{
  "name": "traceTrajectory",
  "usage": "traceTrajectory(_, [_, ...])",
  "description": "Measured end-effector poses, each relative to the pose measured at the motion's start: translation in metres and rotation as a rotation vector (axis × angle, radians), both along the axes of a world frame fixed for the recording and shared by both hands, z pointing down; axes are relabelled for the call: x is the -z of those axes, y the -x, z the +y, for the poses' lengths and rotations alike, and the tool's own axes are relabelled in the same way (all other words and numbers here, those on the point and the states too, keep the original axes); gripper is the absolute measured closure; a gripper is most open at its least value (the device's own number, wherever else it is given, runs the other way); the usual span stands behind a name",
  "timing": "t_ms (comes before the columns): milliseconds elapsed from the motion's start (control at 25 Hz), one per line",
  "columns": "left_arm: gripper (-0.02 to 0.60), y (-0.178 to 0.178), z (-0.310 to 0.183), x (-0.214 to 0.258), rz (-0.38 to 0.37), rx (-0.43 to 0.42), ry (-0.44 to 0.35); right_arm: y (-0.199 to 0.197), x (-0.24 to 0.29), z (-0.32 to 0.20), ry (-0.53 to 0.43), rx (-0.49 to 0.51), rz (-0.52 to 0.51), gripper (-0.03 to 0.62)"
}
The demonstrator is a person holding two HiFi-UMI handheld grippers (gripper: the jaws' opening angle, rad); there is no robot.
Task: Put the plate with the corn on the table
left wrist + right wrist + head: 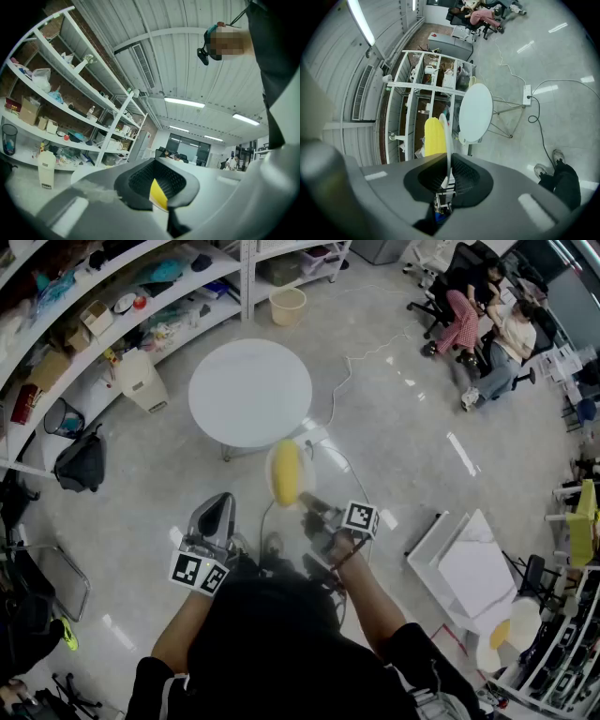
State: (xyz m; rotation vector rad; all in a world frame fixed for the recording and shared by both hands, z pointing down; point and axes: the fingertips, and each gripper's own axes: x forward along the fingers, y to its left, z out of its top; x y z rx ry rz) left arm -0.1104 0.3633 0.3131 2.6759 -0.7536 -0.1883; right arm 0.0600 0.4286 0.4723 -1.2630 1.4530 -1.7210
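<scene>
Seen from above, a person stood on a grey floor facing a round white tabletop (250,392), which lay bare on the far side. The right gripper (311,505) had its jaws pinched narrowly on the near rim of a clear plate (449,140). A yellow corn cob (285,474) lay on that plate. Plate and corn hung in the air close to the tabletop's near edge, not yet set down.

The left gripper (217,514) was held to the left, apart from the plate. Its jaws were drawn together on nothing nameable – only a small yellow sliver showed at their meeting line.

The step in hand looked like the carry to the tabletop. To do it well, the plate probably needed to stay level so the cob would not roll. The pinch likely had to stay firm until the plate's base rested fully on the surface – well in from the edge.
</scene>
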Motion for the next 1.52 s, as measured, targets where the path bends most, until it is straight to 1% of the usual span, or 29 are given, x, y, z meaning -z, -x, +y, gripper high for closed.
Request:
traceTrajectory(80, [0.578, 0.002, -0.002, 0.001, 0.003, 0.0, 0.0, 0.004, 0.005, 0.003, 0.023, -0.006, -0.002, 0.559])
traceTrajectory(240, [0.58, 0.004, 0.0, 0.0, 0.005, -0.001, 0.002, 0.007, 0.002, 0.002, 0.001, 0.009, -0.013, 0.559])
traceTrajectory(480, [0.578, 0.003, 0.001, -0.003, 0.005, -0.001, 0.008, 0.007, 0.004, 0.006, 0.02, 0.005, -0.007, 0.559])
traceTrajectory(560, [0.579, 0.004, 0.003, -0.003, 0.004, -0.003, 0.007, 0.007, 0.003, 0.006, 0.0, 0.006, -0.008, 0.559])
traceTrajectory(640, [0.58, 0.005, 0.004, -0.003, 0.004, -0.005, 0.007, 0.006, 0.002, 0.005, -0.011, 0.001, -0.012, 0.559])
traceTrajectory(760, [0.578, 0.005, 0.005, -0.003, 0.005, -0.003, 0.004, 0.003, 0.002, 0.007, 0.017, -0.016, -0.024, 0.557])
traceTrajectory(880, [0.578, 0.003, 0.005, -0.002, 0.006, 0.001, 0.003, -0.002, 0.004, 0.005, -0.005, -0.009, -0.029, 0.557])
traceTrajectory(960, [0.58, 0.001, 0.006, -0.002, 0.006, 0.004, 0.003, -0.005, 0.008, 0.006, 0.008, -0.007, -0.021, 0.557])
traceTrajectory(1080, [0.578, -0.003, 0.008, 0.001, 0.005, 0.019, 0.001, -0.01, 0.009, 0.005, 0.015, 0.013, -0.009, 0.557])
traceTrajectory(1520, [0.579, -0.012, -0.001, 0.012, 0.011, 0.102, -0.014, -0.018, 0.014, -0.013, 0.005, 0.081, -0.029, 0.557])
